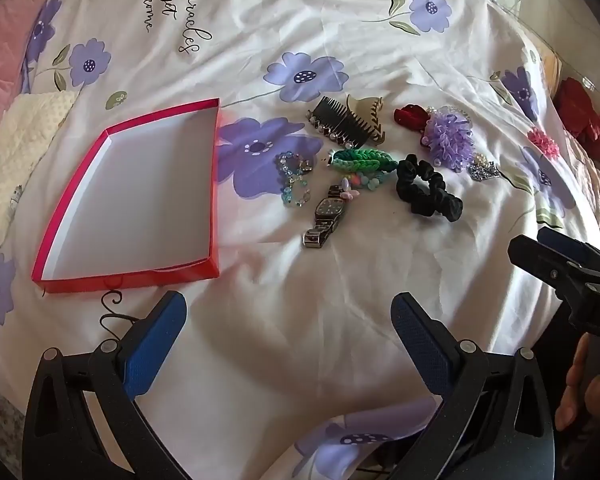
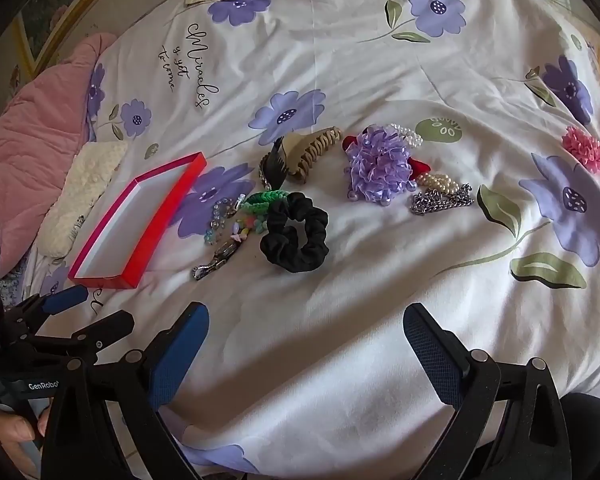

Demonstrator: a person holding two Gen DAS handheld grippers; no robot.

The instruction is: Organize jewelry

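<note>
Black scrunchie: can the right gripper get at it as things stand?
Probably yes. The right gripper has its jaws open and empty, and only bare bedsheet lies between it and the black scrunchie. Nothing lies on the scrunchie; the green braided bracelet sits close at its far-left edge.

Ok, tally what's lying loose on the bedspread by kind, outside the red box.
Comb: 1
Claw clip: 1
Fabric hair ties: 4 (black tie, purple tie, red tie, pink tie)
Watch: 1
Bracelets: 3 (blue beads, green braid, pastel beads)
Silver chain: 1
Pearl strands: at least 1
Total: at least 12
</note>
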